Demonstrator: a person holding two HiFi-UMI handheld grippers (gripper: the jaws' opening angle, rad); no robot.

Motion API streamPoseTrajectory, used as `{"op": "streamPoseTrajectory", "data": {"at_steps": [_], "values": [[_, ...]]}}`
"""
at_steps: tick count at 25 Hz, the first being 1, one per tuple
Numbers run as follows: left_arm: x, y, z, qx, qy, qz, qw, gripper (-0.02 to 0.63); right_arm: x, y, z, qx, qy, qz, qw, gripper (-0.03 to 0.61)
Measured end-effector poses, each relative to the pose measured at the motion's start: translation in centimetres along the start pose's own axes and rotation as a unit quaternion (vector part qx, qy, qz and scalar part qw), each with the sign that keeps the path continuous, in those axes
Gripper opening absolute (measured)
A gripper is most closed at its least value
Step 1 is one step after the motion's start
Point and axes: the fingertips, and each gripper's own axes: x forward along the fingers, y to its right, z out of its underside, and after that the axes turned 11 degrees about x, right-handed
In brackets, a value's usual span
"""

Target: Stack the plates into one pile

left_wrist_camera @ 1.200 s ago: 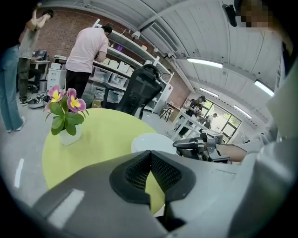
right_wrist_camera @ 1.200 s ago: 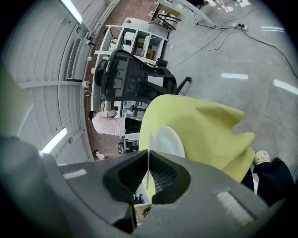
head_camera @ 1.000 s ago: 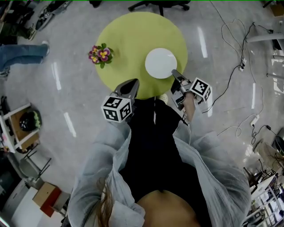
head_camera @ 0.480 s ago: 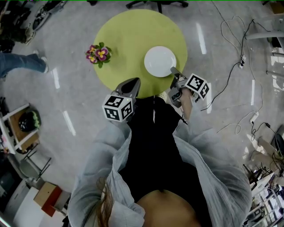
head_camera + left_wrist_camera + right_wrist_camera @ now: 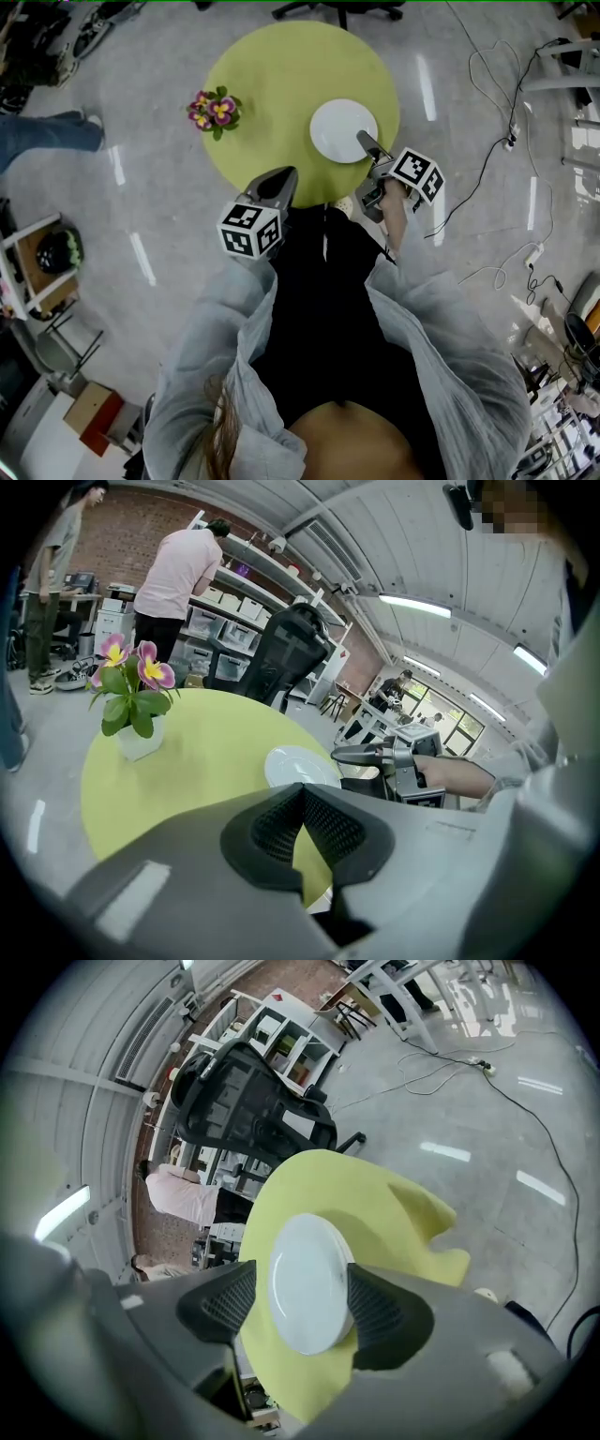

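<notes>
Green table [image 5: 272, 75] bears the plates [image 5: 341, 127]; right gripper [image 5: 365, 143] jaws, just opened, flank their near rim; left gripper [image 5: 280, 180] closed.

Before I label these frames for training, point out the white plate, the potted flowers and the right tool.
white plate [image 5: 336, 126]: head view, its bare centre.
potted flowers [image 5: 215, 111]: head view, the blooms.
right tool [image 5: 364, 142]: head view, its tips, over the plate's rim.
</notes>
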Motion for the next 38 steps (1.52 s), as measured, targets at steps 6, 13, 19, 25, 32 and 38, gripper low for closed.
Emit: {"op": "streamPoseTrajectory", "data": {"at_steps": [6,13,19,25,32,38], "values": [[-0.2,-0.2,0.3,-0.001,0.003,-0.003,1.0000,0.012,0.9,-1.1,0.0,0.005,0.000,0.014,1.000,0.412],[-0.5,0.3,-0.3,0.007,0.013,-0.006,0.9999,0.012,1.8,-1.1,0.0,-0.001,0.007,0.074,0.997,0.472],[-1.1,-0.1,-0.7,0.008,0.022,-0.013,0.9996,0.012,1.6,-1.0,-0.2,-0.002,0.007,0.091,0.996,0.497],[-1.4,-0.5,-1.3,0.011,0.033,-0.026,0.9990,0.012,0.1,-1.3,-1.6,-0.011,0.012,0.077,0.997,0.503],[-1.9,0.5,-2.6,0.020,0.058,-0.043,0.9972,0.012,-1.7,-2.1,-2.2,-0.055,0.005,0.030,0.998,0.509],[-2.6,1.8,-2.2,0.014,0.078,-0.052,0.9954,0.012,-4.1,-2.2,-1.2,-0.102,-0.009,-0.011,0.995,0.506]]}}
